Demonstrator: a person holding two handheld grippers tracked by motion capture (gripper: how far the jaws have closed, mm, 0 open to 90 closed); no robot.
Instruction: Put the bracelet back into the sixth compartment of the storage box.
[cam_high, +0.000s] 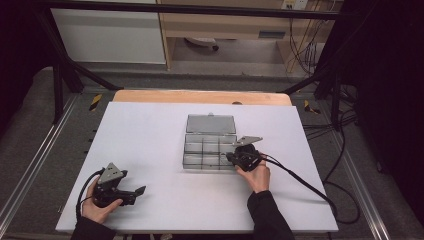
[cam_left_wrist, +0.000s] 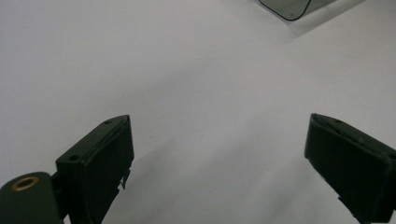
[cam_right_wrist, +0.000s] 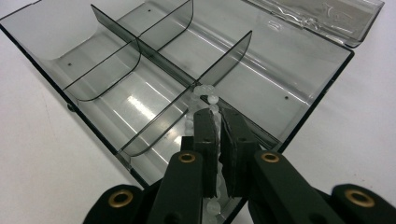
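Translucent white beads (cam_right_wrist: 203, 95), seemingly a string, hang from the right gripper (cam_right_wrist: 217, 122), whose jaws are pinched nearly closed on them over the near-right compartment of the clear plastic organizer box (cam_high: 210, 147); light, limp and slippery, they are best gripped mid-strand. Thin dividers (cam_right_wrist: 154, 126) hem the jaws in, while the left gripper (cam_high: 141, 190) rests wide open and empty on bare white table (cam_high: 150, 130).

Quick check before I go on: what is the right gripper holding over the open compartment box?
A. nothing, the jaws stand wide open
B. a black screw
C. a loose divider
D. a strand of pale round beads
D: in the right gripper view the right gripper has its jaws shut on a strand of pale beads, which trails over a divider in the clear box.
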